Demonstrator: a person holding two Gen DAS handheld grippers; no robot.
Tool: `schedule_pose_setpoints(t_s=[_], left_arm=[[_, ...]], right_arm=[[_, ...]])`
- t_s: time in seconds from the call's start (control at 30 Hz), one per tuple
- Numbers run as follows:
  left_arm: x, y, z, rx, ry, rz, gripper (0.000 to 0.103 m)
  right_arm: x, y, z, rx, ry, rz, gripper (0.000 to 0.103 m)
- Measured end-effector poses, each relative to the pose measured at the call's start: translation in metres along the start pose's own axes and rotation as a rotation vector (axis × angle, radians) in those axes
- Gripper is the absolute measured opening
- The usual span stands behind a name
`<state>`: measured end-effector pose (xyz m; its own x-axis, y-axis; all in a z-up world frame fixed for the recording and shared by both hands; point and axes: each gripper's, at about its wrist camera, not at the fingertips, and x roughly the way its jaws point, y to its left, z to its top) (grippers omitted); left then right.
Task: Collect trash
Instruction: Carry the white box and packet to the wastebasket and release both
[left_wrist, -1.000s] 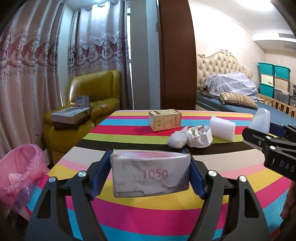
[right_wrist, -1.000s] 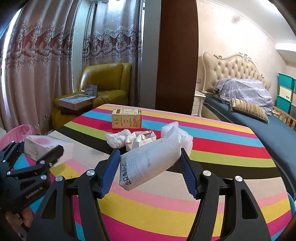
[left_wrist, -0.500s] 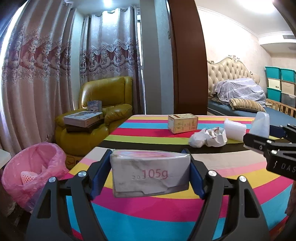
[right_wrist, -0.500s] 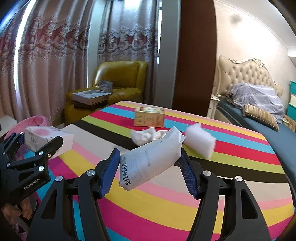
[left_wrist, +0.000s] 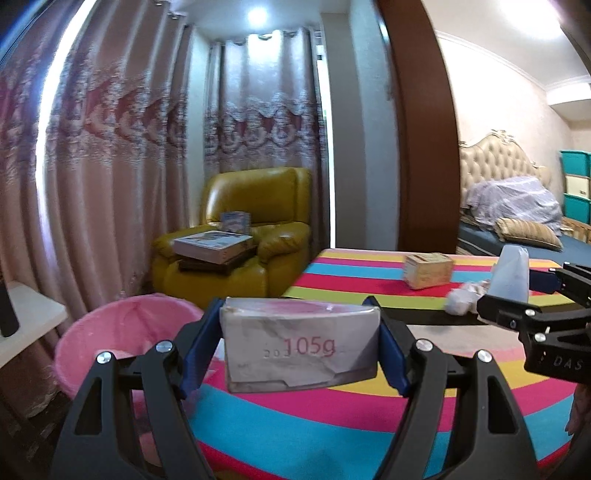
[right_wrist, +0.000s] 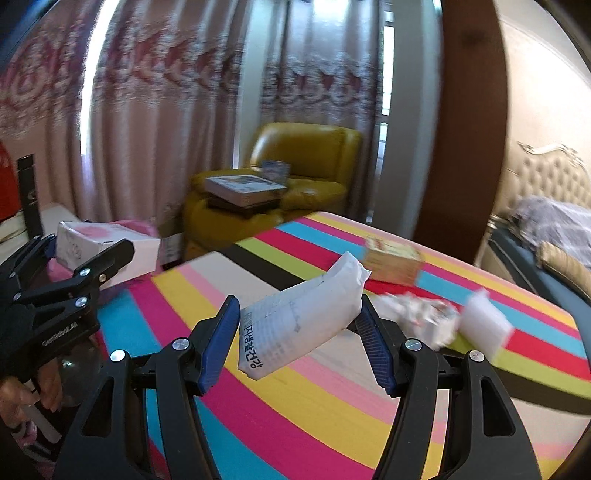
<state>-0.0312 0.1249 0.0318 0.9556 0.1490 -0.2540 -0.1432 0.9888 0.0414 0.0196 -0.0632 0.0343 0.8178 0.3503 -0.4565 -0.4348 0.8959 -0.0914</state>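
Observation:
My left gripper (left_wrist: 300, 350) is shut on a grey-white carton (left_wrist: 301, 349) marked 105g, held at the striped table's left edge beside a pink-lined trash bin (left_wrist: 125, 332). The carton also shows in the right wrist view (right_wrist: 107, 251), over the pink bin (right_wrist: 138, 225). My right gripper (right_wrist: 300, 332) is shut on a white printed packet (right_wrist: 301, 317), tilted, above the table (right_wrist: 332, 406). The packet also shows in the left wrist view (left_wrist: 511, 273). A tan box (right_wrist: 393, 260), crumpled paper (right_wrist: 421, 321) and a white foam piece (right_wrist: 484, 325) lie on the table.
A yellow armchair (left_wrist: 255, 229) with books (left_wrist: 214, 245) stands behind the bin, before long curtains. A bed (left_wrist: 517, 218) is at the right beyond a brown door frame. A white side table (left_wrist: 26, 325) is at the far left.
Both grippers have swung left with their loads. The pink bin has come nearer and now sits just beyond the left gripper's carton.

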Motion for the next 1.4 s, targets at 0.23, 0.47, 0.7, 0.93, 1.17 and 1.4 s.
schedule_pose_setpoints(t_s=[0.23,0.47,0.7,0.93,1.17,1.4], left_arm=[[0.001,0.059,0.006,-0.055,0.010,0.103,0.073],[0.005,0.124,0.004,-0.109,0.038,0.201,0.073],[0.015,0.179,-0.011,-0.169,0.082,0.271,0.073],[0.028,0.209,-0.020,-0.187,0.101,0.304,0.073],[0.054,0.237,-0.009,-0.227,0.116,0.264,0.073],[0.073,0.252,-0.008,-0.256,0.140,0.230,0.091]], right_arm=[[0.027,0.048,0.024,-0.055,0.004,0.151,0.061],[0.051,0.094,0.050,-0.111,-0.013,0.297,0.061],[0.081,0.134,0.073,-0.144,-0.001,0.403,0.062],[0.119,0.165,0.091,-0.184,0.026,0.461,0.062],[0.146,0.190,0.098,-0.174,0.043,0.512,0.063],[0.154,0.192,0.083,-0.192,0.073,0.581,0.088]])
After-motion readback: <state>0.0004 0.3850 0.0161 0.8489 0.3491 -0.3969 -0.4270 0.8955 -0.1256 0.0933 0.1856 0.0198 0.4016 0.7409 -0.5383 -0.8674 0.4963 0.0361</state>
